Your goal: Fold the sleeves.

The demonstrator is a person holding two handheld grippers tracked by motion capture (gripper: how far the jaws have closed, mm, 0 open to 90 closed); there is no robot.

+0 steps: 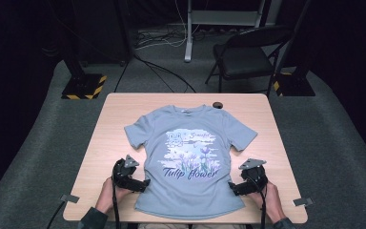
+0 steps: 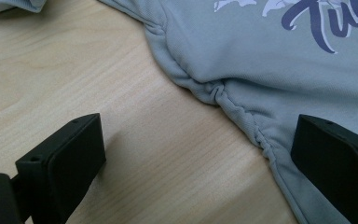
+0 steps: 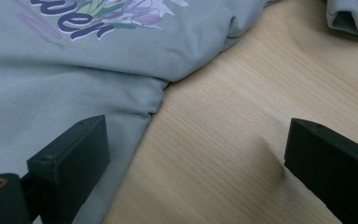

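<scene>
Where fingers (image 2: pixel 63 158) gape, T-shirt (image 1: pixel 190 157) edge between

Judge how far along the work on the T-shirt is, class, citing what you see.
Done: the grey T-shirt lies spread flat, print up, on the table. In hand: the left gripper and right gripper, jaws open, straddle its side edges near the hem. Left: gripping and any fold; no fold shows yet.

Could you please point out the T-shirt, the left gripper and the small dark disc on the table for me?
T-shirt (image 1: pixel 190 143): high view, on its printed chest.
Left gripper (image 1: pixel 145 183): high view, between its jaw tips at the shirt's side edge.
Small dark disc (image 1: pixel 218 105): high view, on its top.
</scene>
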